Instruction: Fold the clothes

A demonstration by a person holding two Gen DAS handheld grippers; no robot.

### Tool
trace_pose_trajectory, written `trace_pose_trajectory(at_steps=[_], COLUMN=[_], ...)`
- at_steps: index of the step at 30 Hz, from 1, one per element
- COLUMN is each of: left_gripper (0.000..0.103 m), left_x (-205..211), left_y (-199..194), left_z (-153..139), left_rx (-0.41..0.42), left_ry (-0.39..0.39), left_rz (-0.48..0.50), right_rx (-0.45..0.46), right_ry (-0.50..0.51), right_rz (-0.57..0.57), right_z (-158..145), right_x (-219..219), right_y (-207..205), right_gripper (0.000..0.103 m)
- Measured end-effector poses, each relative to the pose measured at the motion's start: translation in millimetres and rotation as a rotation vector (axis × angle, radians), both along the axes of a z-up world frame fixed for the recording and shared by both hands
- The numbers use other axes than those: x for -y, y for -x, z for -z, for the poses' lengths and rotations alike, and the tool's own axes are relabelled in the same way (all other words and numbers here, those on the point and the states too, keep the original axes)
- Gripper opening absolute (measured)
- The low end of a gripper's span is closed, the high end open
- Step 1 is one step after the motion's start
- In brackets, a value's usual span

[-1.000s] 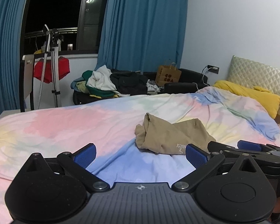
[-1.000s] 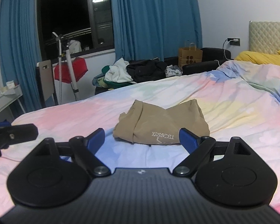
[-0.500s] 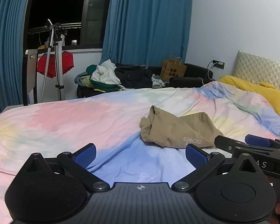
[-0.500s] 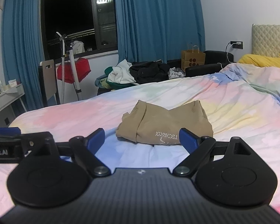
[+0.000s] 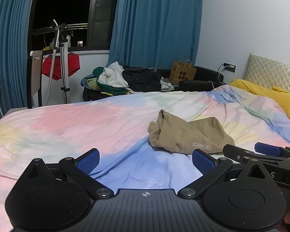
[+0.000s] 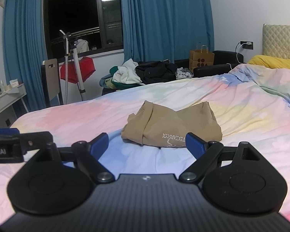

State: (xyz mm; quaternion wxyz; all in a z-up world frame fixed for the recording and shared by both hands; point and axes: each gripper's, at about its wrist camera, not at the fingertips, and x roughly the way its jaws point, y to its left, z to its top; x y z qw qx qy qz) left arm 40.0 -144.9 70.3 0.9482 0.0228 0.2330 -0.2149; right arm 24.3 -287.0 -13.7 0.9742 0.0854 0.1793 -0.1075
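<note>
A tan garment (image 5: 185,133) (image 6: 170,125) lies folded into a compact bundle on the pastel bedspread (image 5: 77,127) (image 6: 251,112), with white lettering along its near edge. My left gripper (image 5: 145,159) hovers open above the bed, short of the garment and to its left. My right gripper (image 6: 146,144) is open too, held just in front of the bundle's near edge, nothing between its blue pads (image 6: 195,146). Each gripper shows at the other view's edge.
A heap of clothes (image 5: 123,79) sits on a dark sofa beyond the bed, beside a brown paper bag (image 5: 182,73). A steamer stand with a red garment (image 5: 60,67) stands by the window. Yellow pillow (image 5: 270,96) at the headboard. A desk (image 6: 5,96) at left.
Both grippers have drawn back and risen slightly, so the garment sits a little farther off in each view. The bundle itself has not moved. Both stay open.
</note>
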Motion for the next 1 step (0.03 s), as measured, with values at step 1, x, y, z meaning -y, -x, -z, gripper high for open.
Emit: trace_pose_trajectory(at_steps=[1], left_gripper=[0.103], left_x=[-0.9], left_y=[0.2], left_z=[-0.6], left_rx=[0.001], left_ry=[0.005], left_rz=[0.001], right_rx=[0.000], right_ry=[-0.001], right_rz=[0.001], right_z=[0.2], right_x=[-0.4], right_y=[0.2], right_gripper=[0.088])
